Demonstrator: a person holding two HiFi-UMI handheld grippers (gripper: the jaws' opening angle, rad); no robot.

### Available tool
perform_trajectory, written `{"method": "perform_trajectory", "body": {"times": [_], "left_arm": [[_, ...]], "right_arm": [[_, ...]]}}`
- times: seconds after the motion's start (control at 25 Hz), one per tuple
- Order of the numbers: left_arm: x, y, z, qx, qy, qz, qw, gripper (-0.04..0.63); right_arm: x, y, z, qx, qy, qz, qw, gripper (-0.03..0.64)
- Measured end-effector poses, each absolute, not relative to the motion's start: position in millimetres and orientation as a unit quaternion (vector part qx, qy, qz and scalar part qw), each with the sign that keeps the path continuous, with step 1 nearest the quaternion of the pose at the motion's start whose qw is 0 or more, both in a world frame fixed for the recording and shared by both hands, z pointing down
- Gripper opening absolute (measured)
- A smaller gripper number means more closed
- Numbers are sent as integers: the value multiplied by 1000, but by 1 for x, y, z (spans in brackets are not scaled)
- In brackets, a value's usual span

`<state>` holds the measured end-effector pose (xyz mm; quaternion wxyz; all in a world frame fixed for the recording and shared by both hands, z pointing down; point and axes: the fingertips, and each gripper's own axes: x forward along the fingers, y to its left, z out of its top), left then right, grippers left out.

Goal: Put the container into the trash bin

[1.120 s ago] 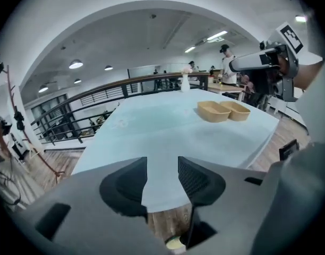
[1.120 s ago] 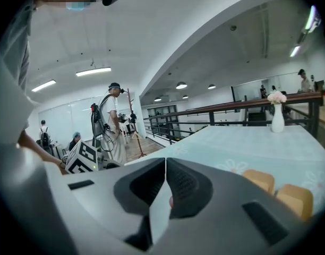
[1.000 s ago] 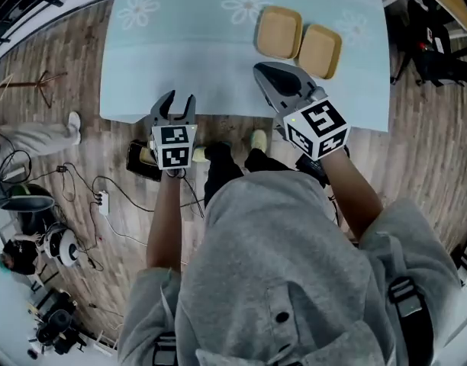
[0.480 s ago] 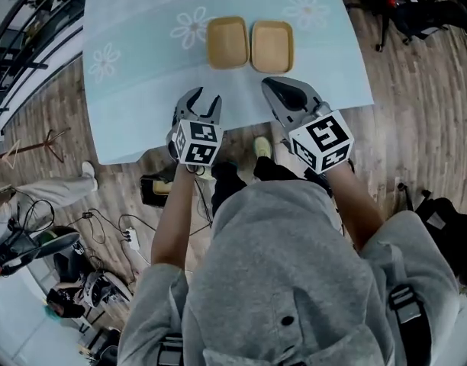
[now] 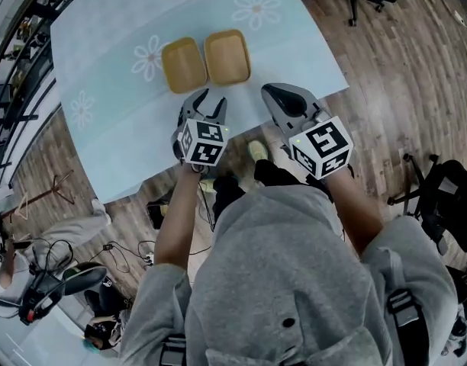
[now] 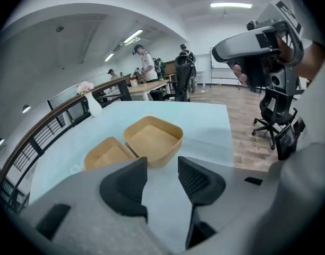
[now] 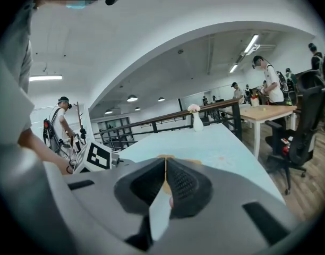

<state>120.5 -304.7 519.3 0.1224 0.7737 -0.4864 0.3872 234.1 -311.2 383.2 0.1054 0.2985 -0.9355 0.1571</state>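
Right claw with jaws pressed together on nothing, tan container edge peeking past them on pale blue bench, white vase at far edge

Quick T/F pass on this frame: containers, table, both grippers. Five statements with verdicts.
1. Two tan containers sit side by side on the light blue table. True.
2. The left gripper is shut on a container. False: its fingers are apart with nothing between them, and the containers lie beyond its tips.
3. The right gripper has its fingers together and holds nothing. True.
4. Both containers are full of food. False: both are empty inside.
5. The table has a plain wooden top. False: its surface is pale blue with white daisy prints, and the wood is the floor around it.
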Motion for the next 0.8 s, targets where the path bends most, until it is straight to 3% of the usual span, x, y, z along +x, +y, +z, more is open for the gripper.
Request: {"method": "perform_trajectory", "body": {"times": [0.56, 0.72, 0.8], "left_arm": [[207, -340, 556, 795, -385, 454, 121, 173], [208, -341, 558, 794, -376, 466, 105, 79], [211, -341, 558, 794, -374, 470, 98, 64]], "right_arm": [[312, -323, 396, 368, -906, 184, 104, 29], [312, -321, 396, 373, -903, 181, 108, 29], [315, -321, 398, 376, -901, 185, 109, 29]]}}
